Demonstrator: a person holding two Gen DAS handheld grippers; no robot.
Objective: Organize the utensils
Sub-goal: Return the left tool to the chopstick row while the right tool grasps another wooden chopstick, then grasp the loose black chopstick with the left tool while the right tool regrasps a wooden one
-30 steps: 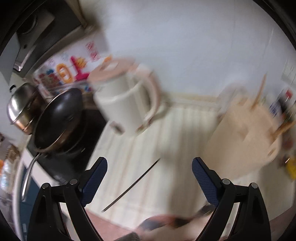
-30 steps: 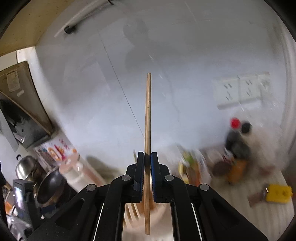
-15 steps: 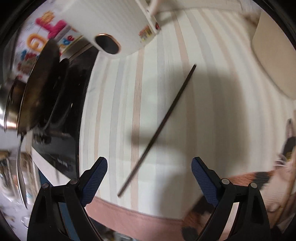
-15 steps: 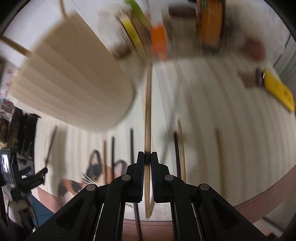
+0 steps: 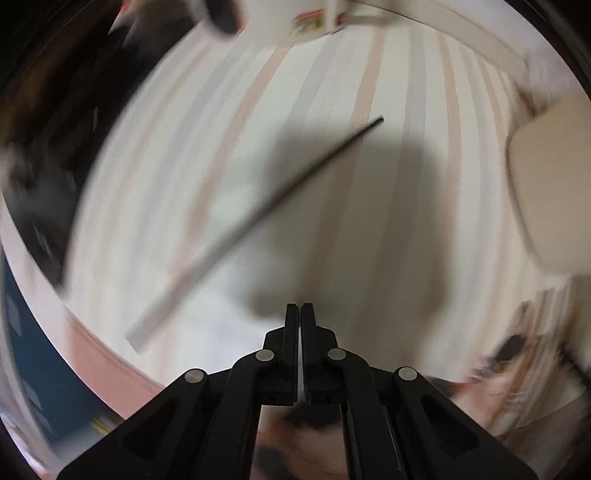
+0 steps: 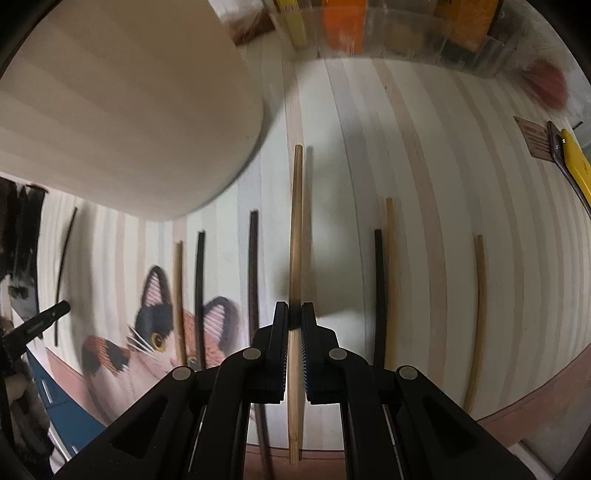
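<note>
My right gripper [image 6: 294, 314] is shut on a light wooden chopstick [image 6: 296, 221] and holds it low over the striped mat [image 6: 424, 184], in line with several dark and light chopsticks lying in a row, such as a dark one [image 6: 253, 266] and a light one [image 6: 478, 295]. My left gripper [image 5: 299, 314] is shut and empty above the mat [image 5: 388, 221]. A single dark chopstick [image 5: 266, 206] lies diagonally ahead and left of it. That chopstick also shows at the far left of the right wrist view [image 6: 64, 266].
A beige utensil holder [image 6: 129, 103] stands at the upper left, also in the left wrist view [image 5: 550, 184]. A clear box of packets [image 6: 388, 29] sits at the back. A yellow item [image 6: 574, 162] lies far right. A white kettle [image 5: 288, 18] and the stove [image 5: 44, 129] are to the left.
My left gripper has closed from wide open and moved lower over the mat. My right gripper has lowered the light chopstick closer to the mat among the row.
</note>
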